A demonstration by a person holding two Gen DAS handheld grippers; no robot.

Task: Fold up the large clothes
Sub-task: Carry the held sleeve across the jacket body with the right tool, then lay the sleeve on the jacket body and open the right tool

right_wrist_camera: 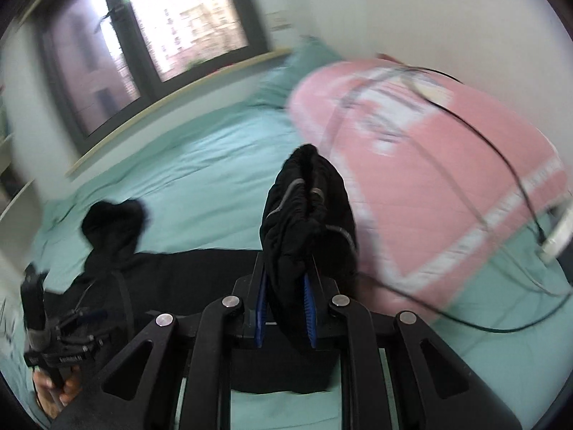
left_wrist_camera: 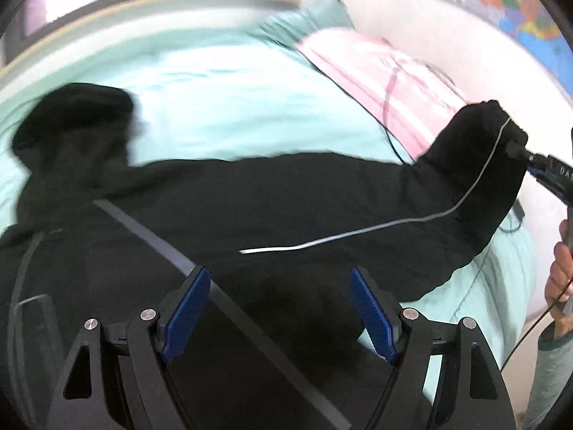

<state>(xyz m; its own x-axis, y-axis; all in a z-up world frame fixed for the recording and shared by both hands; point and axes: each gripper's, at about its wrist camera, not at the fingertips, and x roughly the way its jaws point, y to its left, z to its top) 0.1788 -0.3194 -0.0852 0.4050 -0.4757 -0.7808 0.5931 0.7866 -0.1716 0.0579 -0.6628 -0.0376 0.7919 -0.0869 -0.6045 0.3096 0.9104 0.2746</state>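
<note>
A large black garment (left_wrist_camera: 272, 200) with thin reflective piping lies spread across the teal bed sheet (left_wrist_camera: 222, 100). My left gripper (left_wrist_camera: 281, 304) hovers over its near part, jaws wide open, nothing between the blue pads (left_wrist_camera: 189, 308). At the right edge of the left wrist view, my right gripper (left_wrist_camera: 530, 159) lifts one end of the garment off the bed. In the right wrist view that gripper (right_wrist_camera: 285, 304) is shut on a bunched, gathered end of the black garment (right_wrist_camera: 308, 197), which sticks up past the fingertips. The left gripper (right_wrist_camera: 68, 326) shows at lower left, held by a hand.
A folded pink quilt (right_wrist_camera: 429, 179) lies at the bed's right side with a black cable (right_wrist_camera: 501, 157) draped over it. A teal pillow (left_wrist_camera: 304, 21) sits at the head, under a window (right_wrist_camera: 172, 28). A person's hand (left_wrist_camera: 558, 276) is at the right edge.
</note>
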